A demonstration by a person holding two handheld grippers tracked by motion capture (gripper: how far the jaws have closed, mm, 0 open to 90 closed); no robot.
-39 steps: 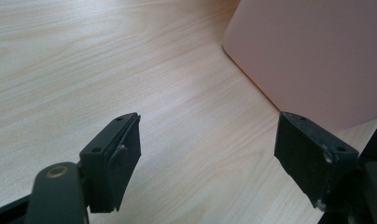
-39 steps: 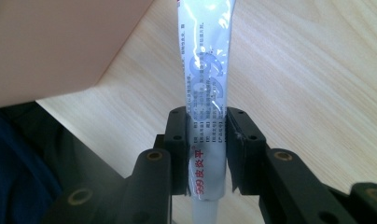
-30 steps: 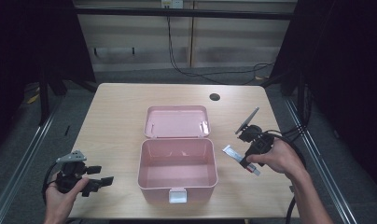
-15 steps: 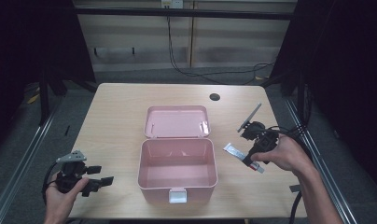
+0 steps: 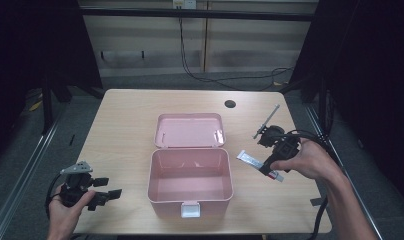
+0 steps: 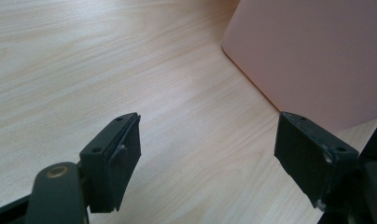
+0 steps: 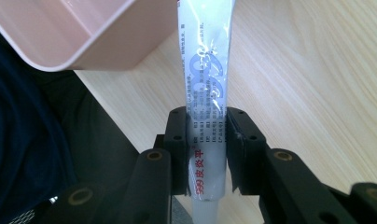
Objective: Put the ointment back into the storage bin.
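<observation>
Two tools in play, going left to right. Left tool (image 5: 102,195) sits low at the near left of the table (image 5: 120,125), jaws spread wide w/ nothing between them; its own view has bare wood ahead and the pink box's wall off to its right, apart from the jaws. Pink box (image 5: 190,175) is mid-table, between the two tools, lid (image 5: 190,131) flipped open behind it, inside looks bare as far as I can tell. Right tool (image 5: 267,167) is just right of the box, jaws clamped on a white tube (image 7: 206,70) w/ blue and red print, gripped near its lower end; the tube sticks out ahead of the jaws toward the box's right wall, tip near the rim (image 7: 84,44) but not over it.

Progress, my read: pick-up done, tube is off the table and in hand. Left to do: carry it over the rim, lower into the box, release; maybe shut the lid after.
</observation>
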